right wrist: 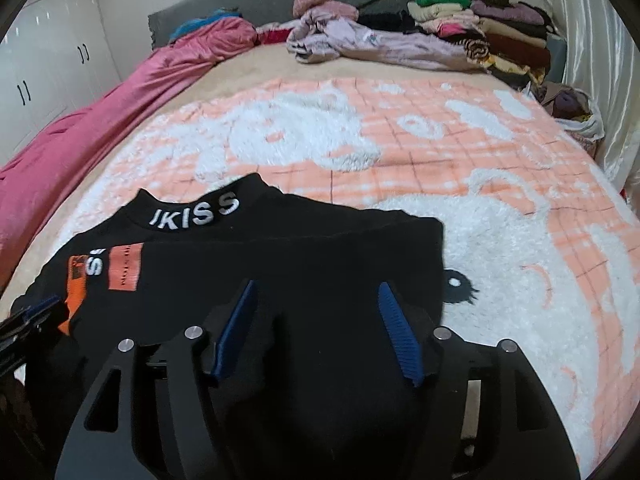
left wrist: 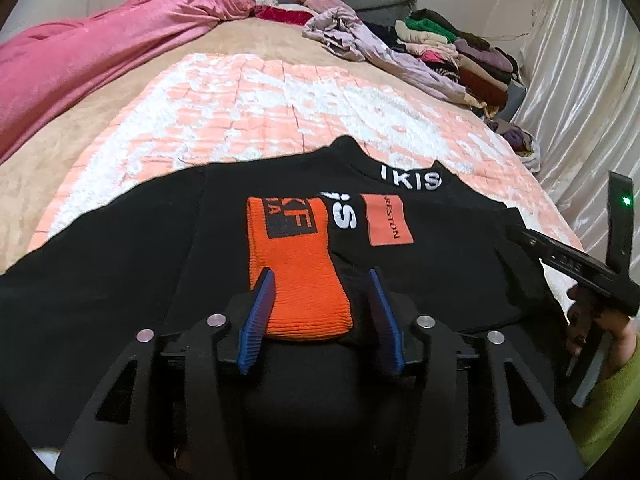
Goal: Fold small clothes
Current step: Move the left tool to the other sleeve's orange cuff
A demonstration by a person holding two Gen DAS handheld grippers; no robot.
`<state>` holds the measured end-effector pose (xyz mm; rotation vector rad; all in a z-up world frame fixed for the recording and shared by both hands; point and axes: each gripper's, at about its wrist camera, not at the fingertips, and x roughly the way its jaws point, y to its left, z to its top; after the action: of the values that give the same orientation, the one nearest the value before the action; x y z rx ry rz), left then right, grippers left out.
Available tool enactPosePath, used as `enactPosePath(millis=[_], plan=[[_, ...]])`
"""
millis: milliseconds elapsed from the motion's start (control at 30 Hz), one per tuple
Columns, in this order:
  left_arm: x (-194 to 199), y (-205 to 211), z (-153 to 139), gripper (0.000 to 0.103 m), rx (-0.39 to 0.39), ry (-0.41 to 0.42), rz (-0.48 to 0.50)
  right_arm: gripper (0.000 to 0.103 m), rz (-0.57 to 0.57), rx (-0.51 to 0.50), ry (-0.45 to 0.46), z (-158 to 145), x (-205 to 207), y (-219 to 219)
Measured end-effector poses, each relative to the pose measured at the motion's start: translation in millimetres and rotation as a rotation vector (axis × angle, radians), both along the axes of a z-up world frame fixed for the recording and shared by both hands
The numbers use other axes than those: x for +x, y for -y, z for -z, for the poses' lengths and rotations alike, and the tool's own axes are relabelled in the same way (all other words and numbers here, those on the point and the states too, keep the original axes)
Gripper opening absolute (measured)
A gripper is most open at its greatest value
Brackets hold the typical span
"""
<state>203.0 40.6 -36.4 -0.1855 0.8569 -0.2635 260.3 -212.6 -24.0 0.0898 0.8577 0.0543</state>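
A black sweater (left wrist: pixel 440 264) with white "IKISS" lettering on its collar (right wrist: pixel 196 214) lies flat on the peach-and-white blanket (right wrist: pixel 400 152). One sleeve is folded across the chest, and its orange cuff (left wrist: pixel 296 264) lies between the blue pads of my left gripper (left wrist: pixel 320 272). The jaws stand apart and do not clamp the cuff. My right gripper (right wrist: pixel 318 283) is open over the sweater's right side, with only flat black cloth under it. It also shows at the right of the left wrist view as the right gripper (left wrist: pixel 576 264), held by a hand (left wrist: pixel 600 328) in a green sleeve.
A pink duvet (right wrist: pixel 120 92) runs along the bed's left side. A lilac garment (right wrist: pixel 360 44) and a stack of folded clothes (right wrist: pixel 480 28) sit at the head, right. A shiny curtain (left wrist: pixel 580 80) lines the right edge, and white wardrobes (right wrist: pixel 48 60) stand at the left.
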Motion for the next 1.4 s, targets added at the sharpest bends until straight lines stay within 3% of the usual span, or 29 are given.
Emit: enactPosePath(millis=[100,167,200,367,633,733,1400], plan=[[-4,-3,-6,0.06,0.013,0.021,-0.015,0.064,-0.002,0.016,0.017,-7,-13,1],[-8,-8,-10,0.071,0.025,0.037,-0.04,0.073,-0.002,0.019,0.022,-9,-20,1],[-9,-10,-11,0.072,0.028,0.043,-0.048,0.078,0.003,0.021,0.03,-12,-25,2],[-22,-26,-25,0.093,0.02,0.098,-0.107,0.078,0.017,0.038,0.056,-21,-43,8],[-44,-46,-44,0.093,0.022,0.178,-0.172,0.078,0.01,0.055,0.082,-35,-59,6],[-49,-53,-47,0.093,0.012,0.186,-0.192,0.089,-0.014,0.066,0.089,-40,-66,-2],[-85,-98,-64,0.093,0.046,0.186,-0.302,0.089,-0.215,0.104,0.127,-63,-99,-87]])
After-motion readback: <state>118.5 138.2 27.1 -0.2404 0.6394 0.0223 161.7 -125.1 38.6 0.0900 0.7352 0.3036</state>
